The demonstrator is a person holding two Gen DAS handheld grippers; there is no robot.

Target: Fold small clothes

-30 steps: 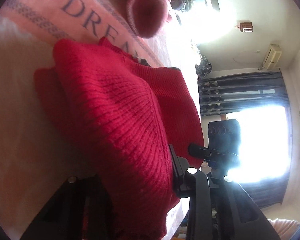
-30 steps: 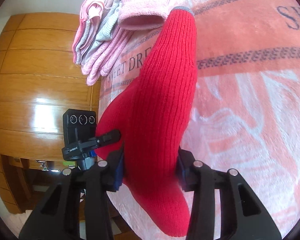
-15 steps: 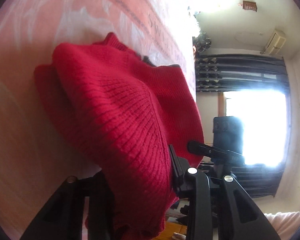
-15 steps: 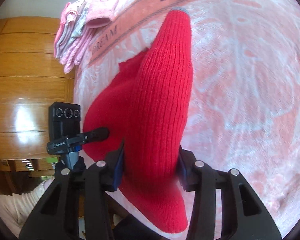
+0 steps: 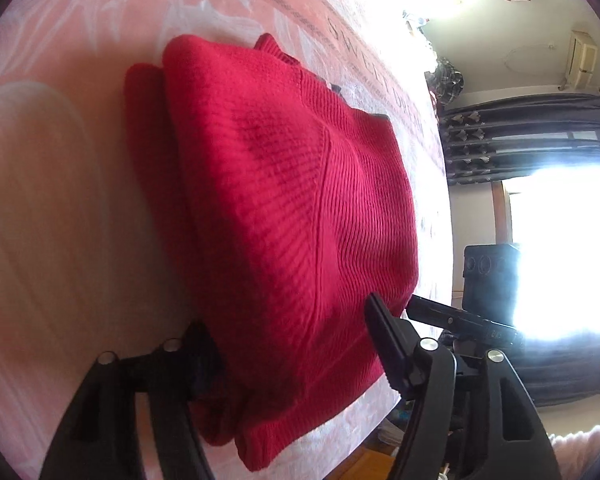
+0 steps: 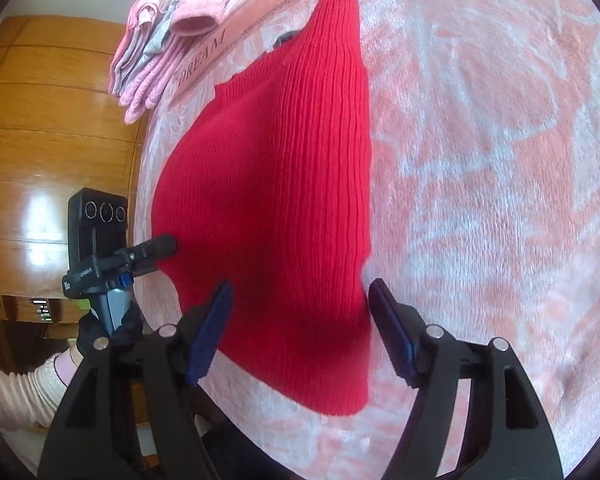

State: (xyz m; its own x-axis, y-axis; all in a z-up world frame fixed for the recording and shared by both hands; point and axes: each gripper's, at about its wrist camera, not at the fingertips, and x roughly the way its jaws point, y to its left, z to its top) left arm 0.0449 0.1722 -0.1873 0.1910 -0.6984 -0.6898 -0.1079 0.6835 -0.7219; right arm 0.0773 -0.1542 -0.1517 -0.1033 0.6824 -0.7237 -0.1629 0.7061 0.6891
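While its two dark fingers stand wide apart, the right hand-held gripper (image 6: 300, 320) straddles the near hem of the red knitted sweater (image 6: 284, 184) without pinching it. The left hand-held gripper (image 5: 296, 344) is spread too, the sweater's thick folded edge bulging between its fingers; whether the pads press the knit I cannot tell. In the right wrist view the other tool is seen side-on at the sweater's left edge, carried by a gloved hand (image 6: 100, 328) with a pale pink sleeve (image 6: 24, 392) behind it. The sweater lies folded on a pink patterned blanket (image 6: 480, 160), near a stack of pink clothes (image 6: 160, 40).
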